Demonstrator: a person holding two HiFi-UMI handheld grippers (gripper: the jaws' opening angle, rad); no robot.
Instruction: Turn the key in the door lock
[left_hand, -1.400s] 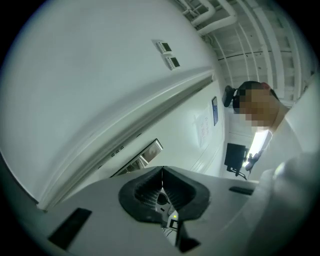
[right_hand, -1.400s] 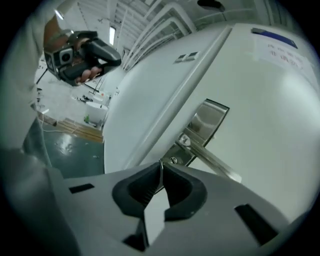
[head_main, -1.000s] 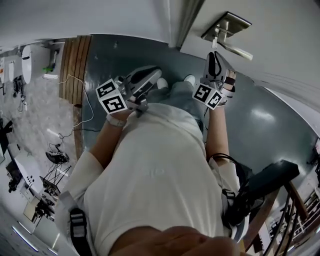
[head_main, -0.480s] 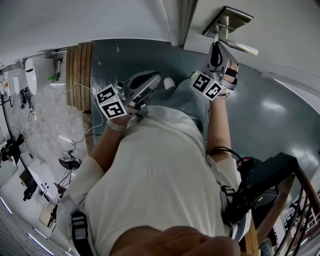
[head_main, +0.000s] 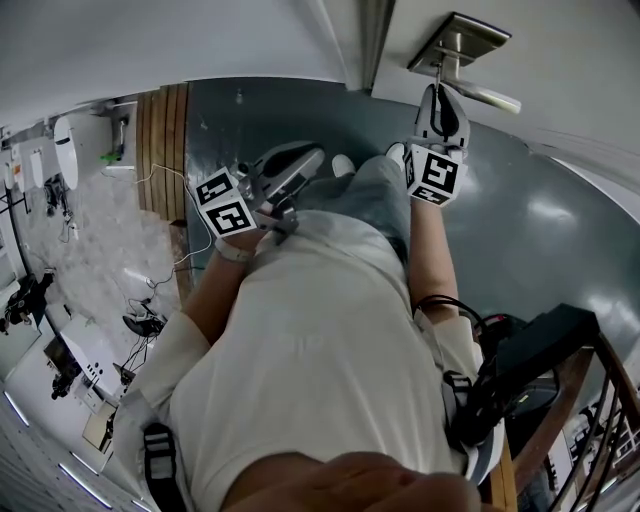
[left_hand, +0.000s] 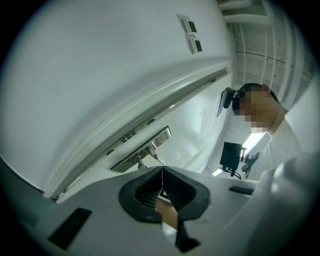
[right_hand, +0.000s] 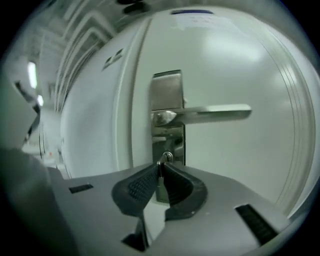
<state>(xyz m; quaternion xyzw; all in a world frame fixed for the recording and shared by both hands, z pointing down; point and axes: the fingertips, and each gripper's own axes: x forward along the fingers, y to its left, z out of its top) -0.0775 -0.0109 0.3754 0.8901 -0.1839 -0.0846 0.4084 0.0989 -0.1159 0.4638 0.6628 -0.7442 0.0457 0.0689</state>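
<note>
Since the earlier frames the right gripper (head_main: 437, 92) has rolled about its own line at the lock. Its marker cube (head_main: 434, 174) is now facing the head camera squarely, and its jaws have just been closing. The white door (right_hand: 240, 165) is filling the right gripper view. Its steel lock plate (right_hand: 167, 107) is carrying a lever handle (right_hand: 215, 113) pointing right. The left gripper (left_hand: 162, 171) is hanging by the person's waist, well apart from the lock, with its jaws pressed together on nothing. The right gripper's pads are pinching the head of the key (right_hand: 160, 176), which is running into the lock plate below the handle.
</note>
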